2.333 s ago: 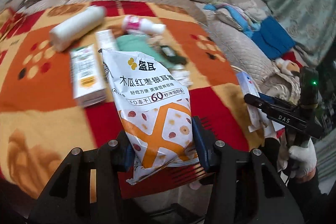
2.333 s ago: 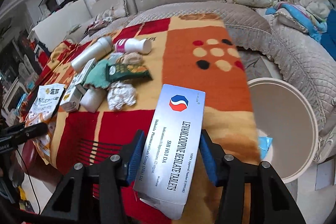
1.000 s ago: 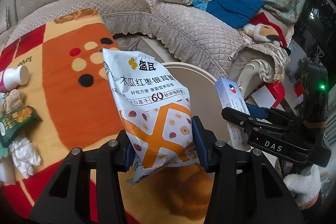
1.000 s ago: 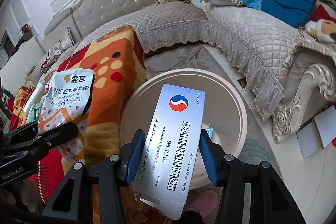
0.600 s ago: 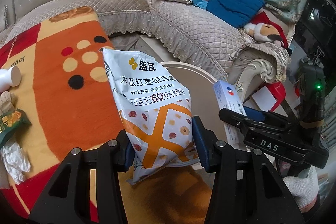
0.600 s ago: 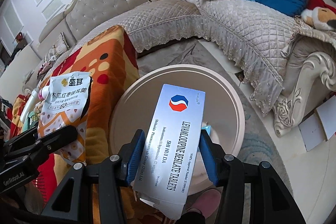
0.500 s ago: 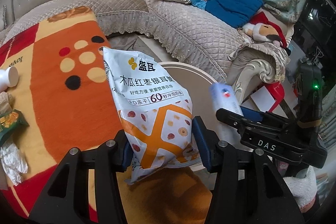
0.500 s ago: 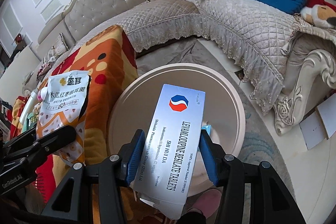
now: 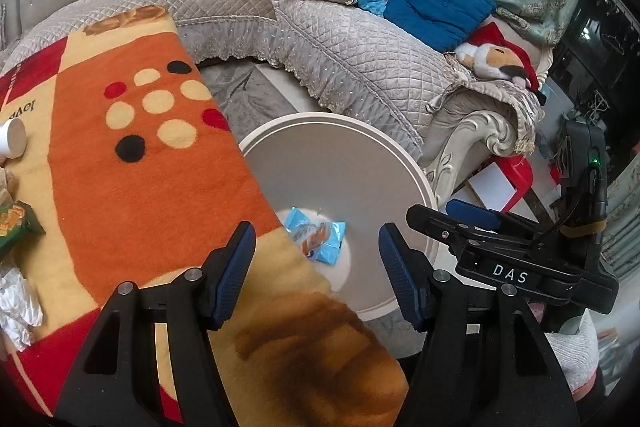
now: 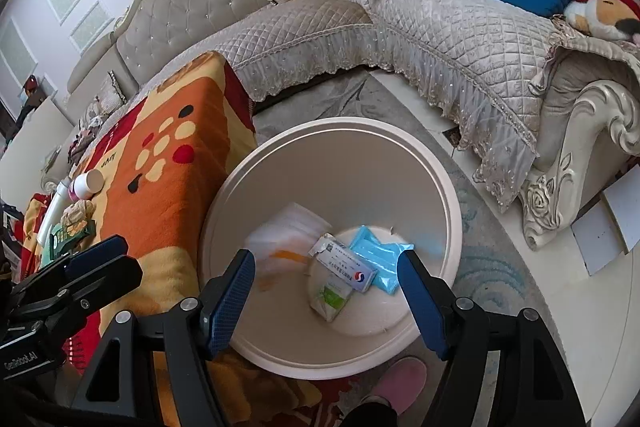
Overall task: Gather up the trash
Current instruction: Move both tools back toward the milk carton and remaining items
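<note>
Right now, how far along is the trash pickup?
Done: the tablet box, blue wrapper and snack bag are in the bin. In hand: nothing; the left gripper and right gripper are open. Left: the bottle, green packet and crumpled paper on the blanket.

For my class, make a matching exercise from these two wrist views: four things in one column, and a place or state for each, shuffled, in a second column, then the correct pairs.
Things
1. medicine box
2. left gripper
3. white bottle
4. plush toy

Places or states
A. lying on the orange blanket
B. open and empty
C. resting on the sofa arm
D. at the bottom of the trash bin

Pairs: 1-D, 2-B, 3-A, 4-C
</note>
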